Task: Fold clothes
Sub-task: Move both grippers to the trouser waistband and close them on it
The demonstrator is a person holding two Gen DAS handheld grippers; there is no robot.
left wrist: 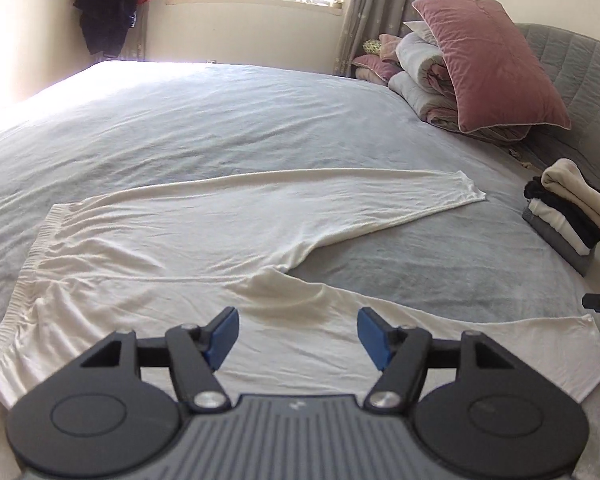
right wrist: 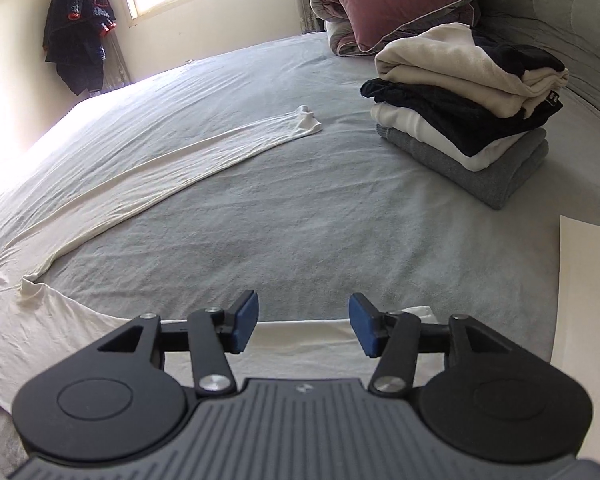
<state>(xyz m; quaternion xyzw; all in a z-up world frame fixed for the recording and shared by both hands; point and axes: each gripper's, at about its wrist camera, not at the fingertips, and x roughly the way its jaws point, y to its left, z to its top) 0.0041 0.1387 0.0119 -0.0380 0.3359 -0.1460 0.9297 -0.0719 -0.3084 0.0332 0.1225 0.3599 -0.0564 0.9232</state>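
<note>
A pair of white long pants (left wrist: 172,236) lies spread flat on the grey bed sheet (left wrist: 220,120), waistband at the left, two legs splayed to the right. My left gripper (left wrist: 296,334) hovers open above the near leg, nothing between its blue pads. In the right wrist view the far leg (right wrist: 172,164) runs diagonally across the bed and the near leg (right wrist: 60,332) lies under my right gripper (right wrist: 303,326), which is open and empty above that leg's cuff end.
A stack of folded clothes (right wrist: 468,120) sits at the right of the bed, with pink pillows and rolled quilts (left wrist: 480,76) behind it by the padded headboard (left wrist: 572,80). A white sheet (right wrist: 588,300) lies at the right edge. Dark clothes (right wrist: 76,40) hang by the window.
</note>
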